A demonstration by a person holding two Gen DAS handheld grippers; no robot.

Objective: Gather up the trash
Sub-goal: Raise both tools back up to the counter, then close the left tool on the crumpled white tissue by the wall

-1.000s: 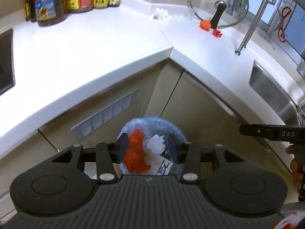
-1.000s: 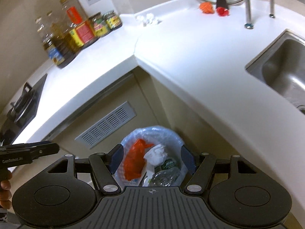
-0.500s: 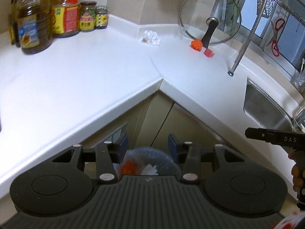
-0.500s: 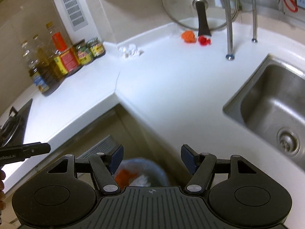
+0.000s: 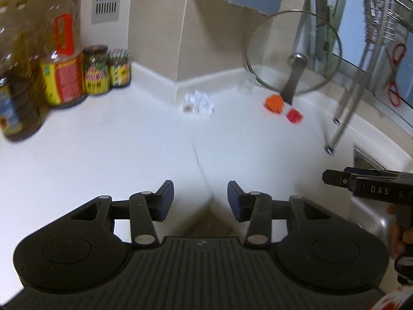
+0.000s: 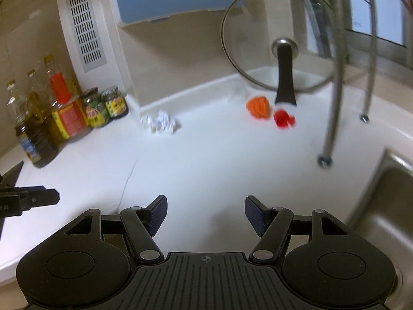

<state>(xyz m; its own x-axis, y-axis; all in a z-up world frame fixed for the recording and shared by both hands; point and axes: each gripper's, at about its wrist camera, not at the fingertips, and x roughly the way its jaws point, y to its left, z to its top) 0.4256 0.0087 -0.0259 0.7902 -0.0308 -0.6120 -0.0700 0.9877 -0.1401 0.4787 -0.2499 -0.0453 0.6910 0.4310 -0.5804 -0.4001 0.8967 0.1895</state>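
Now both empty: left gripper (image 5: 198,201) and right gripper (image 6: 206,213) spread apart, aimed at paper ball (image 6: 160,123), orange scrap (image 6: 258,106), red scrap (image 6: 283,119) on surface (image 6: 206,160).

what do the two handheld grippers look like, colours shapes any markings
Both the left gripper and the right gripper are matte black, with a ribbed centre plate, two round lobes and silver pivot pins. Their finger pads are dark blue. The right one's side reads "DAS" in white.

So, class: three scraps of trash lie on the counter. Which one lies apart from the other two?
The crumpled white paper in the counter's corner, alone; the orange scrap and red scrap lie close together by the glass lid's handle.
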